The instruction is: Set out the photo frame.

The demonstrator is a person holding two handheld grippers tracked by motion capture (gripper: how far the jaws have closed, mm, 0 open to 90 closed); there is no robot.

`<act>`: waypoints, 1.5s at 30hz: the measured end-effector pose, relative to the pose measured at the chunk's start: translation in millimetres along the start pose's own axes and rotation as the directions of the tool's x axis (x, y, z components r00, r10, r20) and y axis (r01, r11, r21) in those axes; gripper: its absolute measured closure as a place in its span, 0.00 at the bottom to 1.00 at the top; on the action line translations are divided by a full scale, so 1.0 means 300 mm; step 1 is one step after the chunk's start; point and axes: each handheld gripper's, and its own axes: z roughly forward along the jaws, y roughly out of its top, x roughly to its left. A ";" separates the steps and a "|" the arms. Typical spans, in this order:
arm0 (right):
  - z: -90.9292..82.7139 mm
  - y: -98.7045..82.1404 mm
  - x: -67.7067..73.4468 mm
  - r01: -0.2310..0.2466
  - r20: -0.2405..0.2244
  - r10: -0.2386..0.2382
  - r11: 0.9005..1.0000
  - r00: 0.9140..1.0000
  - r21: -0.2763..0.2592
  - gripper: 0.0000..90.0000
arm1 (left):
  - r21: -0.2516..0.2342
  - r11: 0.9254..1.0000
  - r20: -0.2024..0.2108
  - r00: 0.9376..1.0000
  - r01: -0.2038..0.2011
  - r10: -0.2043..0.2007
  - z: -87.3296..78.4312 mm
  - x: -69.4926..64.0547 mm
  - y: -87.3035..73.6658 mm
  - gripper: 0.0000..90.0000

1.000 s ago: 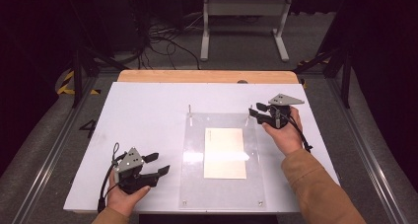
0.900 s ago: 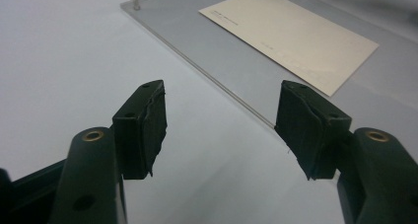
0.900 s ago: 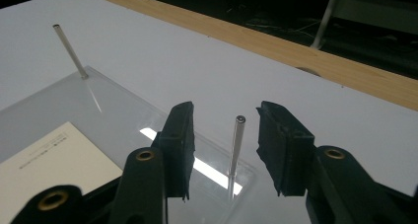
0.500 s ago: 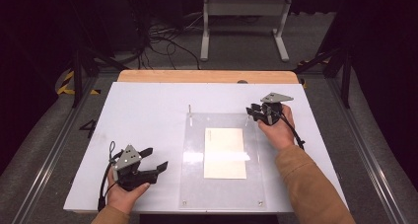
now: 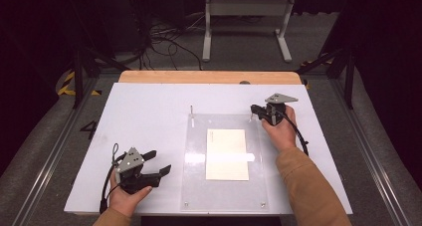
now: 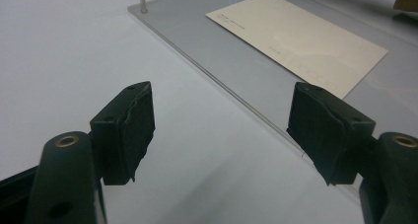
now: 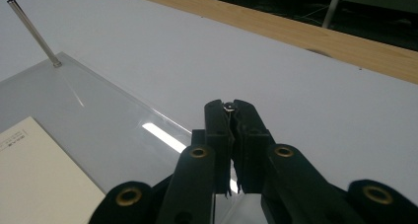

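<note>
One right gripper (image 7: pixel 230 107), jaws having just been closing, is now clamping the upright pin (image 7: pixel 229 105) at the clear plate's (image 5: pixel 196 136) far corner; left gripper (image 5: pixel 158 162) is idling apart.

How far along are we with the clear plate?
Done: nothing visible yet; the card lies flat at the plate. In hand: the right gripper has just closed on the far right pin. Left: the left gripper is open beside the plate, the other pin untouched.
</note>
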 end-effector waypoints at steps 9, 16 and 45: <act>0.013 -0.016 -0.020 -0.062 -0.023 0.062 0.997 0.998 -0.036 0.96 | -0.001 1.000 0.003 1.000 -0.006 0.006 0.002 -0.006 0.003 0.29; 0.022 -0.021 -0.029 -0.108 -0.029 0.107 0.993 0.994 -0.049 0.96 | 0.000 1.000 0.005 1.000 -0.009 0.009 0.007 -0.006 0.006 0.29; 0.073 -0.007 -0.081 -0.274 -0.077 0.270 0.961 0.960 -0.039 0.95 | -0.036 0.994 -0.024 0.994 -0.105 0.105 0.007 -0.024 0.006 0.13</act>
